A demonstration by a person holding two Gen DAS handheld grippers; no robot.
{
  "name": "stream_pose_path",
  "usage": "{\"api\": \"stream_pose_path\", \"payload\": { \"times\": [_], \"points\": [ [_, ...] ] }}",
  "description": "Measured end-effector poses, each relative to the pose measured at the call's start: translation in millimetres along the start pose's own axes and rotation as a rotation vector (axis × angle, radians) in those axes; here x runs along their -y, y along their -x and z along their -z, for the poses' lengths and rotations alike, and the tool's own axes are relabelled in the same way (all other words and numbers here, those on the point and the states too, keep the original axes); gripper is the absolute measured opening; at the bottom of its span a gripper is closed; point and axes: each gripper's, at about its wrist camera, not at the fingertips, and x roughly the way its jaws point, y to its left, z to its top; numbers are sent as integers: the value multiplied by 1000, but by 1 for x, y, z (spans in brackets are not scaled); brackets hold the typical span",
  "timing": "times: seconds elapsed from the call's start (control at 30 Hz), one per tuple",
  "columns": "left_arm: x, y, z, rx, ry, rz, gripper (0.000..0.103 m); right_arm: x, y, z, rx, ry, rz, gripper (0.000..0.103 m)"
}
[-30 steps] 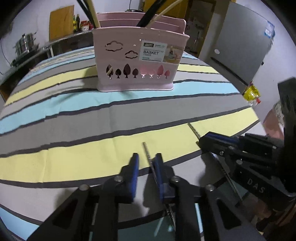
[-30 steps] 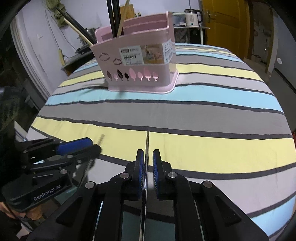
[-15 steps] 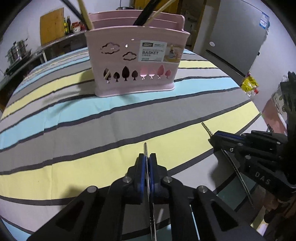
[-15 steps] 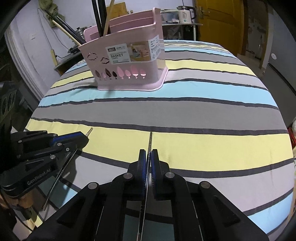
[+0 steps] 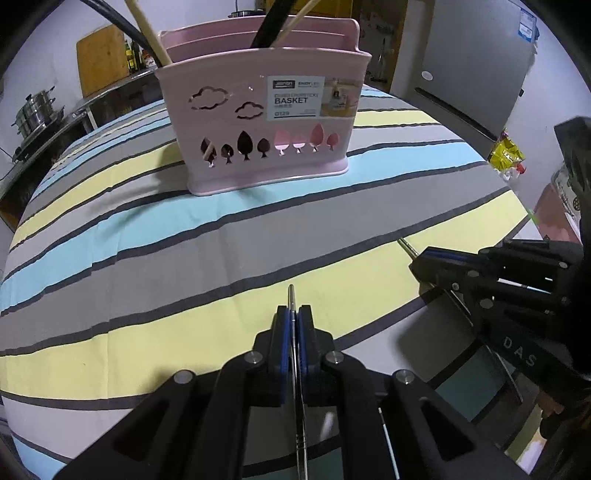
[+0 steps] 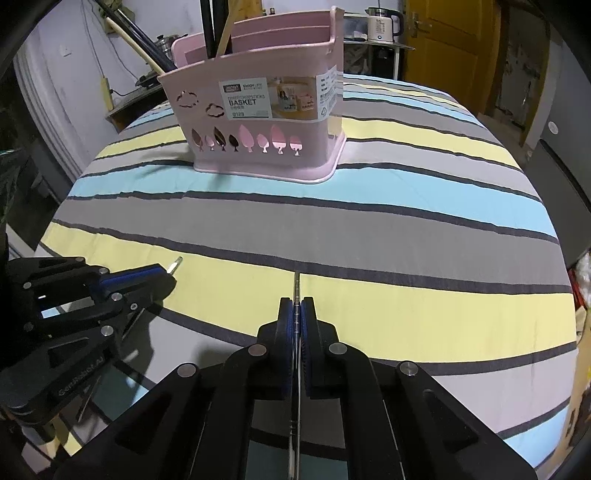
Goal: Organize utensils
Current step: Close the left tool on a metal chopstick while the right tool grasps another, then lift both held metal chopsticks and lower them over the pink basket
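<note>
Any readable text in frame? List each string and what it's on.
"BASKET": sticker on the pink basket.
"ENJOY LIFE": same sticker, top; finer print and the number below are too blurred to read.
"DAS": body of the right gripper.
"GenRobot.AI": body of the left gripper, partly shadowed.

Between the two grippers and the pink basket (image 5: pixel 266 122) the striped tablecloth (image 5: pixel 155 266) lies bare, so the way forward is open. The basket stands upright far across the cloth. Long handles and wooden sticks (image 5: pixel 147 31) lean out of its left part and block that side from above, while its right part looks free. The right gripper (image 5: pixel 419 260) is close beside the left gripper (image 5: pixel 292 314).
</note>
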Motion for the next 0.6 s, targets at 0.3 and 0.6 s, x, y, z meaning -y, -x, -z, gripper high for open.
{"api": "stream_pose_path", "payload": {
  "times": [0.3, 0.6],
  "points": [
    [-10, 35, -15, 64, 19, 55, 5, 2, 35, -16, 107, -26, -44, 4],
    [-19, 79, -41, 166, 7, 79, 5, -1, 72, -38, 217, -25, -61, 4]
  ]
}}
